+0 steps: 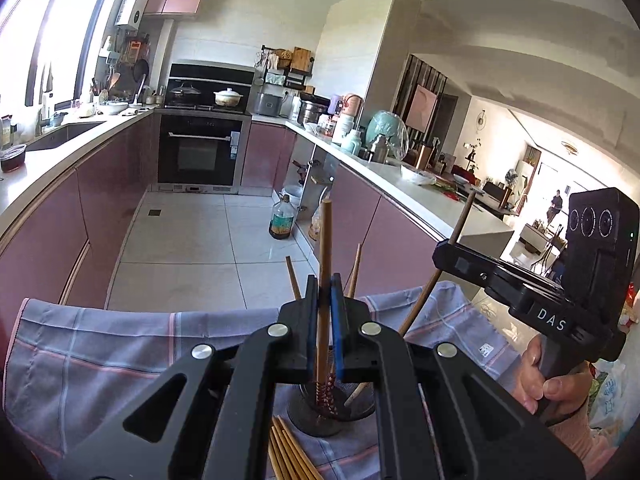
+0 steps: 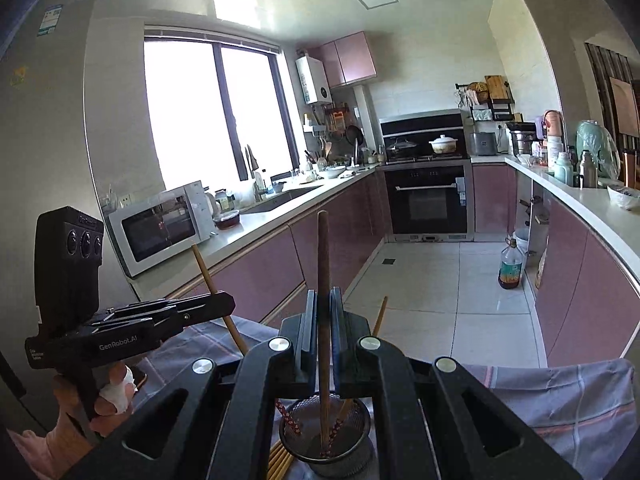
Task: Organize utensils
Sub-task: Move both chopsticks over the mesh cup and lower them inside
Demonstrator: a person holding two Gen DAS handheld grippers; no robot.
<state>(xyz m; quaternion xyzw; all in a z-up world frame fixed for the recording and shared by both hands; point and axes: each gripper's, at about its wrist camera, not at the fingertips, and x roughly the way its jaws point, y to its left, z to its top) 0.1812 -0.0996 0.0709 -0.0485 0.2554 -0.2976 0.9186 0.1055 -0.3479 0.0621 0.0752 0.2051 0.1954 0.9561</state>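
Note:
A black mesh cup point(image 1: 301, 416) point(image 2: 362, 442) stands on a checked purple cloth point(image 1: 100, 344) point(image 2: 560, 400) and holds a few chopsticks with patterned ends. My left gripper point(image 1: 325, 280) point(image 2: 229, 303) is shut on a wooden chopstick point(image 1: 325, 240) point(image 2: 205, 270), which is held nearly upright with its lower end down in the cup. My right gripper point(image 2: 324, 294) point(image 1: 440, 254) is shut on a darker chopstick point(image 2: 323, 252) point(image 1: 462, 222), and its lower end also reaches into the cup. Several loose chopsticks point(image 1: 288, 454) point(image 2: 280, 460) lie on the cloth beside the cup.
A person's hands hold both gripper handles point(image 1: 552, 380) point(image 2: 108, 396). Beyond the cloth's edge is the tiled kitchen floor, where an oil bottle point(image 1: 283, 218) point(image 2: 511, 264) stands. Pink cabinets line both sides, with an oven point(image 1: 200, 152) at the far end and a microwave point(image 2: 160, 226) on the left counter.

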